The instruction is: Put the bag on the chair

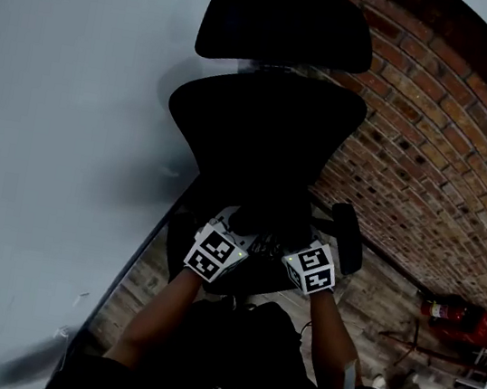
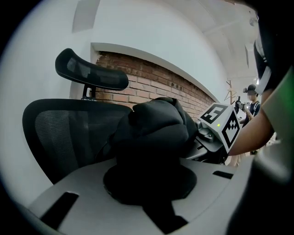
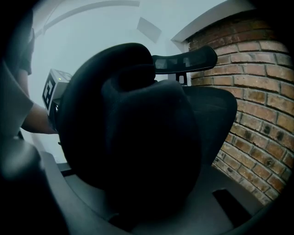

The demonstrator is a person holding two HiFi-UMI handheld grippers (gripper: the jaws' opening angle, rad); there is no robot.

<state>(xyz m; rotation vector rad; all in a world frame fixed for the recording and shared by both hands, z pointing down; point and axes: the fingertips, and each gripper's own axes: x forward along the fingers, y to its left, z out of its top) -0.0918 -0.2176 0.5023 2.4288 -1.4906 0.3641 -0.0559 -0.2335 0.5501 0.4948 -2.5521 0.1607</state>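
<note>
Head view: the chair (image 1: 264, 124) stands at 12 o'clock from you, with the black bag (image 1: 268, 223) low over its seat, between your two hands.
Left gripper (image 2: 151, 186): clamped on a fold at the bag's 9 o'clock side.
Right gripper (image 3: 138, 202): closed tight on the bag's 3 o'clock side.
Bag: it probably isn't resting on the seat yet; contact is hidden.
Step in hand: lower both ends together, keep clear of the armrest (image 1: 347, 237) at 3 o'clock, and let go only once the seat carries it.

Black bag (image 2: 154, 133); black mesh chair (image 1: 264, 119). Red-brown brick wall (image 1: 433, 155) with pale mortar lines; plain white wall (image 1: 64, 115). Black-and-white squares on left marker cube (image 1: 216, 252) and right marker cube (image 1: 311, 267).
</note>
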